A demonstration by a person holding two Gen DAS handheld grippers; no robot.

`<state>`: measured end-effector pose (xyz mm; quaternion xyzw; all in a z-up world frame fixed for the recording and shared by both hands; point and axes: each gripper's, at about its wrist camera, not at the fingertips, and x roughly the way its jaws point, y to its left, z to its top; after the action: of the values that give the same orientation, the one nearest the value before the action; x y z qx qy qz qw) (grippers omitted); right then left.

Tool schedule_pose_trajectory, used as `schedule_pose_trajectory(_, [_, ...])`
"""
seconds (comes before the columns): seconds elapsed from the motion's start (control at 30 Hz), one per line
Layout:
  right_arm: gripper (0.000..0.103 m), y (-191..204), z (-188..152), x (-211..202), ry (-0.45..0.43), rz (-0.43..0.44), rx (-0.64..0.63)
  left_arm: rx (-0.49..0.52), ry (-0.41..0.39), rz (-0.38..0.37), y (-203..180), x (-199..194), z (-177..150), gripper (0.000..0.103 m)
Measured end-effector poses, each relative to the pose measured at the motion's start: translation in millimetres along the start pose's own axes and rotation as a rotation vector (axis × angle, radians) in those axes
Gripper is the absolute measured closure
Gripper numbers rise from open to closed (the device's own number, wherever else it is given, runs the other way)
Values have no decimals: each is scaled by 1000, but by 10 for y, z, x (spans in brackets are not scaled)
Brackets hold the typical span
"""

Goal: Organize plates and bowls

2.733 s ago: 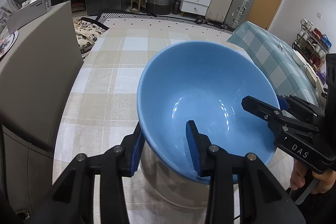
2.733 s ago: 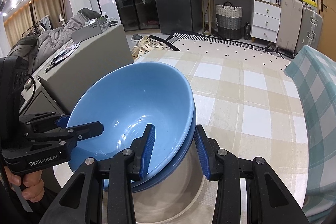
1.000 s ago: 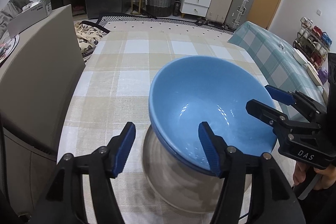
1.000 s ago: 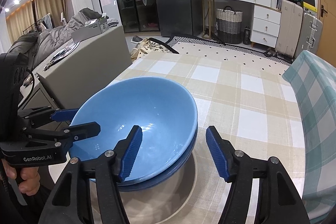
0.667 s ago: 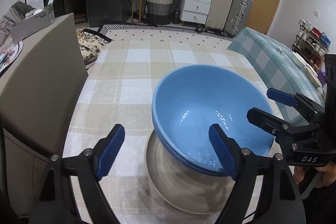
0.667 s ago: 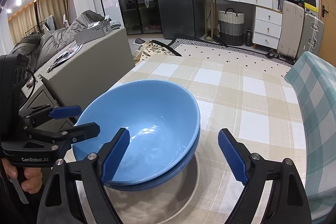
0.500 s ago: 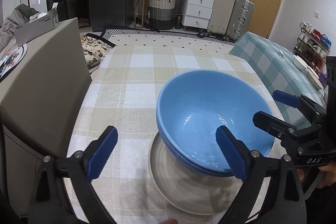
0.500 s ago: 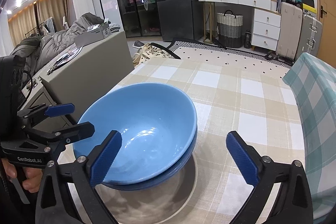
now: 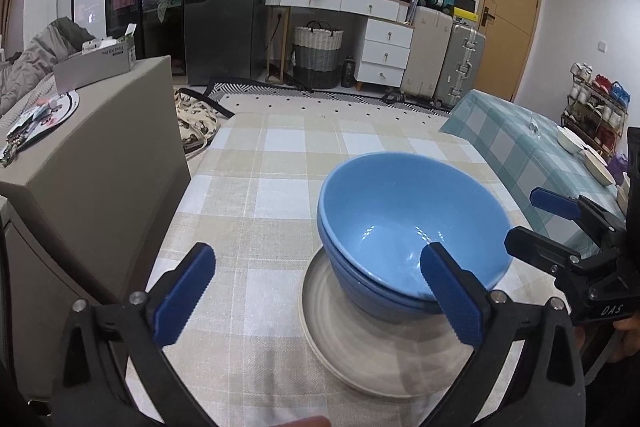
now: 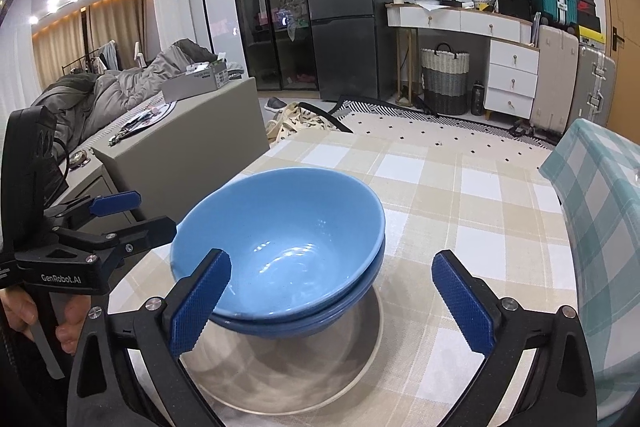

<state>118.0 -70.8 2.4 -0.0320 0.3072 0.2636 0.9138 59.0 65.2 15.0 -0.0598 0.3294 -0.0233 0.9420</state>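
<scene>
Two light blue bowls (image 9: 400, 223) sit nested one in the other on a stack of pale grey plates (image 9: 360, 351) on the checked tablecloth; they also show in the right wrist view (image 10: 288, 247) on the plates (image 10: 304, 383). My left gripper (image 9: 316, 295) is open and empty, drawn back from the near left of the bowls. My right gripper (image 10: 328, 299) is open and empty, just short of the bowls. Each gripper shows in the other's view, the right (image 9: 556, 227) and the left (image 10: 124, 215), apart from the bowls.
A grey cabinet (image 9: 92, 155) stands against the table's left side with a box and a plate on top. A teal checked table (image 9: 532, 155) with white dishes lies to the right. The checked tablecloth (image 9: 280, 155) stretches beyond the bowls.
Both grippers let go of the upper blue bowl, opened wide and pulled back and up. The bowl settled level inside the lower one.
</scene>
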Motion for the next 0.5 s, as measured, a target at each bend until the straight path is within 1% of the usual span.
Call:
schedule_pose_trajectory(0.13, [1, 27, -89, -134, -29, 7, 5, 23, -23, 8, -45, -102, -98, 0])
schedule_pose_trajectory(0.27, [1, 76, -198, -282, -49, 0, -6, 13, -45, 9, -38, -225, -196, 0])
schedule_pose_trajectory(0.4, [1, 105, -303, -434, -68, 0, -6, 24, -64, 41, -66, -321, -288, 0])
schedule_pose_trajectory(0.5, [1, 138, -391, -538, -80, 0, -9, 32, -79, 48, -86, -385, -354, 0])
